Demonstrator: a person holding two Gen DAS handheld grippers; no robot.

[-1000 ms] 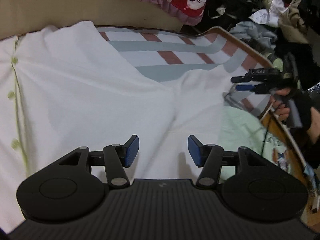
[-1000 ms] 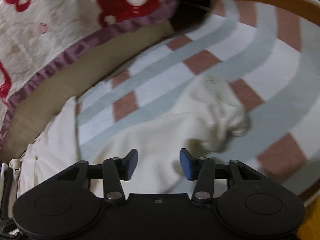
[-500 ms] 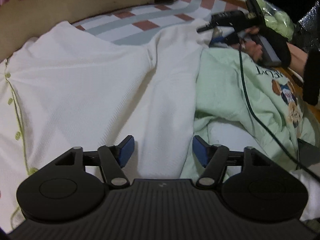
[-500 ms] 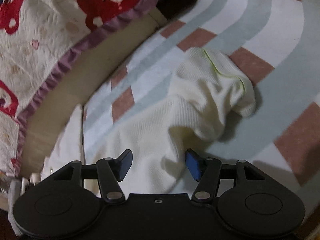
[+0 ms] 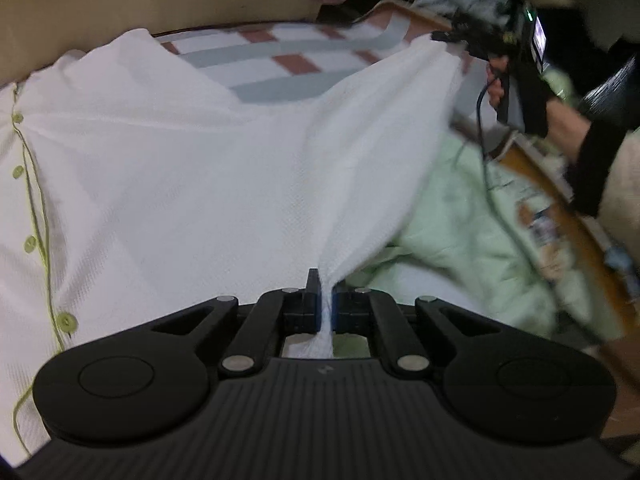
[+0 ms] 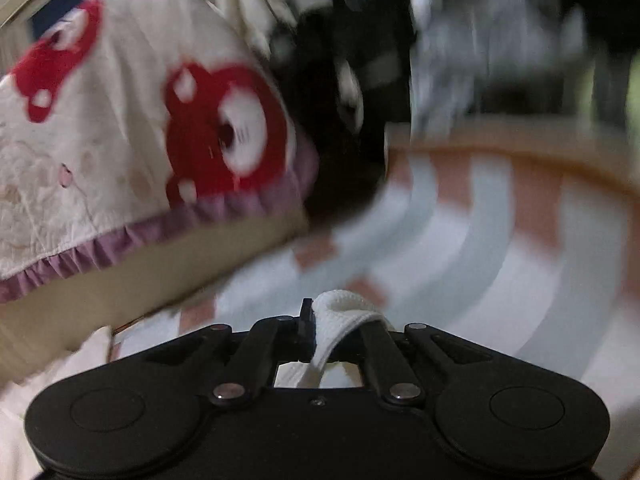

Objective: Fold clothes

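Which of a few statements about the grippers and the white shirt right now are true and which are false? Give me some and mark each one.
1. The left gripper is shut on the white shirt. True.
2. The right gripper hangs open with nothing in it. False: it is shut on a white cuff of the shirt.
3. The shirt's buttons are red. False: they are light green.
4. A light green garment lies to the right of the shirt in the left wrist view. True.
5. The sheet under the clothes is plain black. False: it has grey, white and brownish-red stripes.
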